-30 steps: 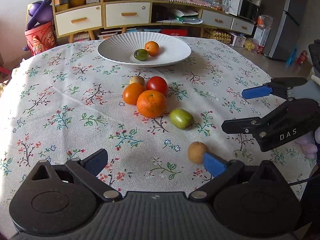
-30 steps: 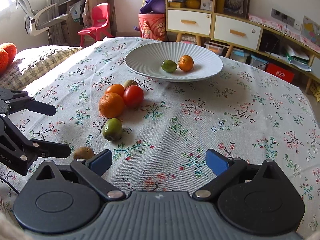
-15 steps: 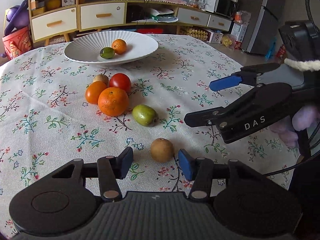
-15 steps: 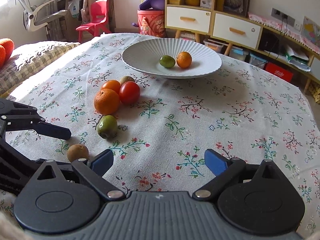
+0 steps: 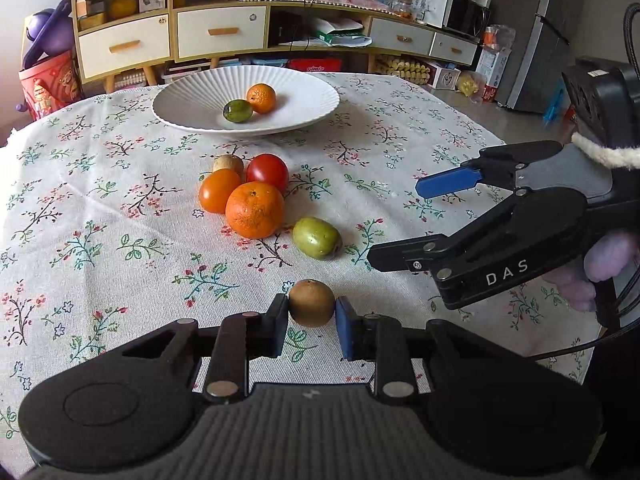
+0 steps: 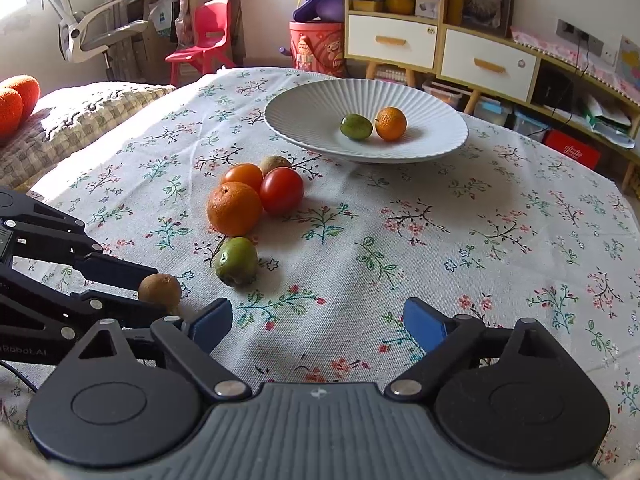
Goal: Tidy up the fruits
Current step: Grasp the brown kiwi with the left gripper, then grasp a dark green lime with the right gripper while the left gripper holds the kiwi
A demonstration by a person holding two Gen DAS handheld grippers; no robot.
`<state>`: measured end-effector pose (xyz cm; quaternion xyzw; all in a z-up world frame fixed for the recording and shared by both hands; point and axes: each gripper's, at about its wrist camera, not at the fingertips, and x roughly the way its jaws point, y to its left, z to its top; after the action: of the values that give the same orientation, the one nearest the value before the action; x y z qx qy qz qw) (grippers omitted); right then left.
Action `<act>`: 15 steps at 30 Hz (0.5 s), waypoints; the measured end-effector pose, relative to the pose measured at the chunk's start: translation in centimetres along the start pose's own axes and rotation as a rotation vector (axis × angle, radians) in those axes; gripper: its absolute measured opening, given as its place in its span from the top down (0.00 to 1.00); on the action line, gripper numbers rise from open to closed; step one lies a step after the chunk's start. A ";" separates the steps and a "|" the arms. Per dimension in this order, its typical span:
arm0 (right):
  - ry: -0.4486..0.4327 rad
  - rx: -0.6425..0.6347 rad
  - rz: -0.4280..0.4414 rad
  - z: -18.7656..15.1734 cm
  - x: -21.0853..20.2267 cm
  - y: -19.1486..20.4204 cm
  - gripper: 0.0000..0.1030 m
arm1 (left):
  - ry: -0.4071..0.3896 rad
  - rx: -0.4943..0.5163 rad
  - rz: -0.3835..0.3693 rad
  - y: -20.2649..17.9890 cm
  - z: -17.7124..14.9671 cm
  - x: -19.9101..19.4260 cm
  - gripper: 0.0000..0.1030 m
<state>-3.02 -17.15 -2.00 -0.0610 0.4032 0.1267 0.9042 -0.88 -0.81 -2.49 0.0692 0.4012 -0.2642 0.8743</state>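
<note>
My left gripper (image 5: 311,324) is shut on a brown kiwi (image 5: 311,303) low over the tablecloth; it also shows in the right wrist view (image 6: 160,289). A green fruit (image 5: 317,238), a large orange (image 5: 255,210), a smaller orange fruit (image 5: 219,191), a red tomato (image 5: 267,173) and a second brown kiwi (image 5: 228,163) lie beyond it. A white ribbed plate (image 5: 304,98) at the far side holds a green fruit (image 5: 237,110) and a small orange (image 5: 261,98). My right gripper (image 6: 318,320) is open and empty over the cloth, to the right of the kiwi.
The table has a floral cloth (image 5: 100,200). Behind it stand a low cabinet with drawers (image 5: 220,36) and a red bucket (image 5: 48,84). A quilted cushion (image 6: 80,120) lies off the table's left edge in the right wrist view.
My left gripper has moved in on the brown kiwi and its fingers have closed from wide open onto it. The right gripper has stayed open, nearly still.
</note>
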 end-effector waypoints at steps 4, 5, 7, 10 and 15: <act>0.003 -0.018 0.013 0.4 0.5 0.8 0.15 | 0.010 -0.016 0.038 0.8 0.1 -0.2 0.91; 0.006 -0.022 0.019 0.6 0.7 1.0 0.17 | 0.014 -0.021 0.044 1.0 0.1 -0.2 0.91; 0.012 -0.026 0.028 0.7 1.0 1.4 0.19 | 0.019 -0.032 0.055 1.4 0.1 -0.3 0.91; 0.020 -0.036 0.037 1.0 1.4 1.9 0.23 | 0.027 -0.044 0.071 1.8 0.1 -0.5 0.91; 0.031 -0.046 0.049 1.3 2.0 2.6 0.36 | 0.037 -0.065 0.087 2.3 0.1 -0.7 0.91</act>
<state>-1.54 -13.97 -2.65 -0.0741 0.4158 0.1570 0.8928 0.01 1.44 -2.13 0.0629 0.4221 -0.2116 0.8793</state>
